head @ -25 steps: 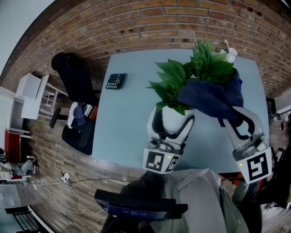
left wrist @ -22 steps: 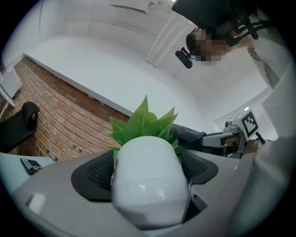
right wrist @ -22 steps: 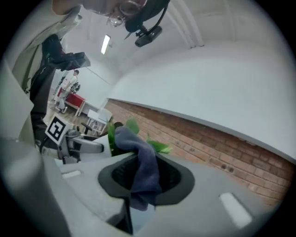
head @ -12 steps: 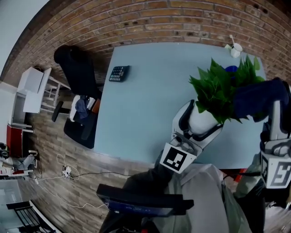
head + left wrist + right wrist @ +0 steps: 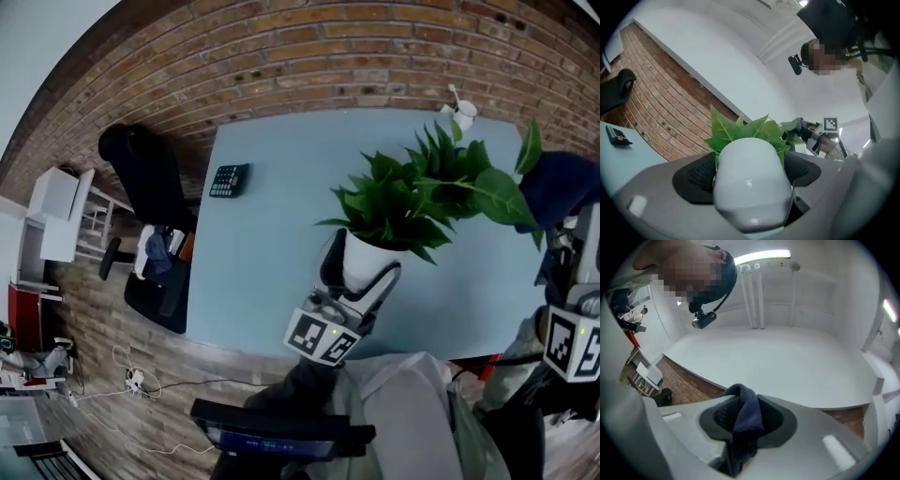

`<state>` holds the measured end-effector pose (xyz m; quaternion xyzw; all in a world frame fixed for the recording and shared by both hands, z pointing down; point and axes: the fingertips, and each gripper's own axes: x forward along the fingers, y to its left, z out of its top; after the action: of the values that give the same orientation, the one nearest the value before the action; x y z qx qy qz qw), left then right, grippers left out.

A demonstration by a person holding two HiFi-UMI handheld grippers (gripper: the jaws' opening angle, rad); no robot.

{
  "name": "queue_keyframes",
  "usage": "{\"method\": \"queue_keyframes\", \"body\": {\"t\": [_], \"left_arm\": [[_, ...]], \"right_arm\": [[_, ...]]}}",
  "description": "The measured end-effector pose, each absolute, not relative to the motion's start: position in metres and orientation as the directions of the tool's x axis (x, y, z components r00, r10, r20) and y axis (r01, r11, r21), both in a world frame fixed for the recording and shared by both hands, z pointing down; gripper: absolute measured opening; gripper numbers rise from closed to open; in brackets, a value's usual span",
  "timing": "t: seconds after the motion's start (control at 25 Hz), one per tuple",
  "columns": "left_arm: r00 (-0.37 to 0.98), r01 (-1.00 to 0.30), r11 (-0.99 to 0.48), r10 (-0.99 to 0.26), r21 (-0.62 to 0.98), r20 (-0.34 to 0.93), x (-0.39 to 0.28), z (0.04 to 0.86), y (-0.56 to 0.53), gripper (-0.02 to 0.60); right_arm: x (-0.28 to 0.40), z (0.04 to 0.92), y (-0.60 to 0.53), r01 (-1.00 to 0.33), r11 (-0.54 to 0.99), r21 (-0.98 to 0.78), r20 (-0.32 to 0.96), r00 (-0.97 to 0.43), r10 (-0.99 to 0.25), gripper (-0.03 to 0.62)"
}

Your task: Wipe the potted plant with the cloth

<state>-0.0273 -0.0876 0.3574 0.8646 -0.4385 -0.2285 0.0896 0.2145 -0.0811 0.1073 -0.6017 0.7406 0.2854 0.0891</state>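
Observation:
A white pot [image 5: 367, 261] of green leaves [image 5: 422, 199] is held above the pale blue table [image 5: 272, 244]. My left gripper [image 5: 362, 272] is shut on it, one pad on each side. In the left gripper view the pot [image 5: 750, 187] fills the gap between the black pads [image 5: 698, 177], with the leaves [image 5: 740, 131] behind it. My right gripper [image 5: 570, 230], at the head view's right edge, is shut on a dark blue cloth [image 5: 562, 183]. The cloth sits just right of the outermost leaf. The right gripper view shows the cloth [image 5: 746, 420] pinched between the jaws, which point upward.
A calculator [image 5: 228, 179] lies at the table's left side, and a white cup [image 5: 461, 114] stands at its far right corner. A black office chair [image 5: 145, 178] and a white shelf [image 5: 56, 211] stand left of the table on the brick floor.
The cloth lay on the leaves a second ago; my right gripper has carried it up and off to the right. The pot swung right with my left gripper, then came partly back.

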Motion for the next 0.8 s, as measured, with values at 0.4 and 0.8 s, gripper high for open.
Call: {"method": "queue_keyframes", "body": {"t": [0.4, 0.8], "left_arm": [[0.46, -0.664, -0.56, -0.828, 0.496, -0.319, -0.048, 0.37, -0.101, 0.472], [0.344, -0.646, -0.488, -0.873, 0.587, -0.346, -0.096, 0.371, -0.113, 0.472]], "right_arm": [[0.183, 0.129, -0.092, -0.942, 0.223, 0.25, -0.496, -0.323, -0.806, 0.092], [0.229, 0.182, -0.119, -0.957, 0.266, 0.113, -0.335, -0.289, -0.897, 0.092]]}}
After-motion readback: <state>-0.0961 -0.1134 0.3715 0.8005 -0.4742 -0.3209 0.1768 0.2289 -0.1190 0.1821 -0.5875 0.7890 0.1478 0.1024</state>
